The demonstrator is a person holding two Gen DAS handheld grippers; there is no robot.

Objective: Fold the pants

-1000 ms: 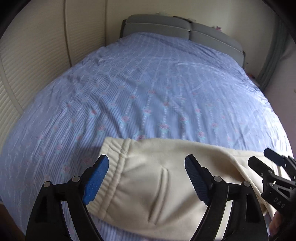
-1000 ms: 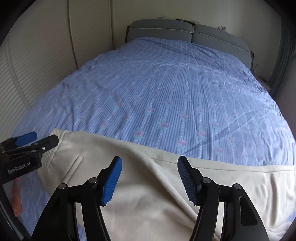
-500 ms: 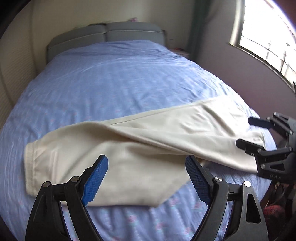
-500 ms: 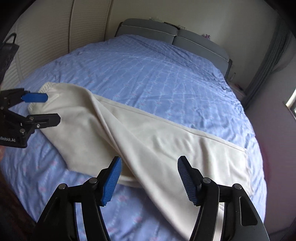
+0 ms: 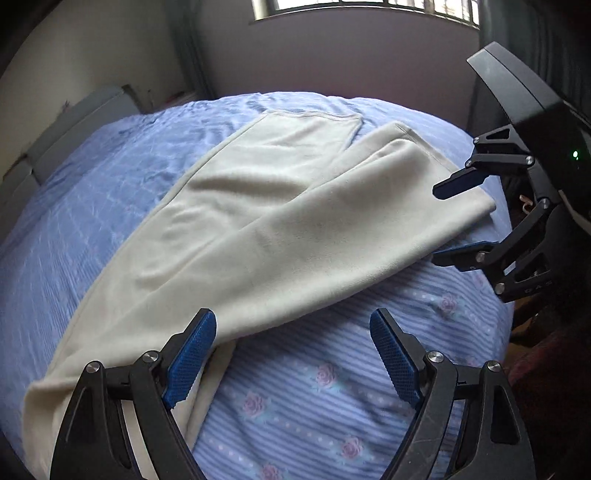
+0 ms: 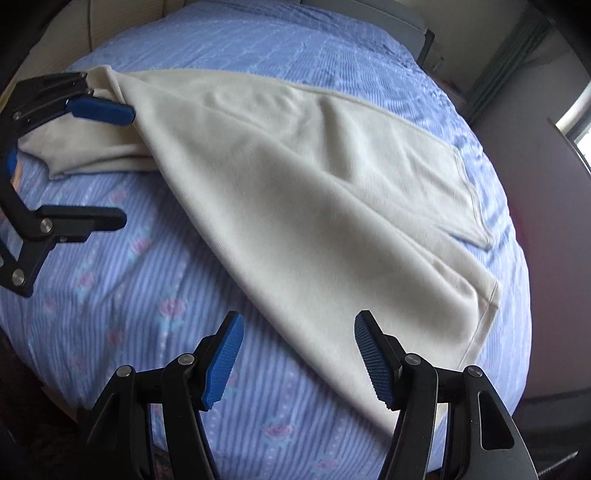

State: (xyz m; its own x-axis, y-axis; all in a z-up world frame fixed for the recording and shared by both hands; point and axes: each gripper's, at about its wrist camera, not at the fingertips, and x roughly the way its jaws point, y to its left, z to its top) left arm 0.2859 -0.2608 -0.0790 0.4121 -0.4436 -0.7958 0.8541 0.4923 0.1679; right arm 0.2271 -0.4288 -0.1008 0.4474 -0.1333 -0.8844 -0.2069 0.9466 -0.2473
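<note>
Cream pants [image 5: 258, 221] lie folded lengthwise on the blue bed, one leg over the other; they also show in the right wrist view [image 6: 314, 184]. My left gripper [image 5: 291, 354] is open and empty, over the near edge of the pants at the crotch side; it also shows in the right wrist view [image 6: 110, 162]. My right gripper [image 6: 299, 350] is open and empty, just above the lower edge of the top leg; it also shows in the left wrist view [image 5: 443, 221], its jaws on either side of the hem corner without touching it.
The bed [image 5: 314, 387] has a blue striped sheet with roses. A grey headboard [image 5: 55, 147] is at left, a wall with a window [image 5: 351, 7] is behind. The bed's edge [image 6: 524, 295] drops off at right.
Both grippers have swung to the right along the bed. The left view has turned from the waistband to the leg hems and window. Both stay open.
</note>
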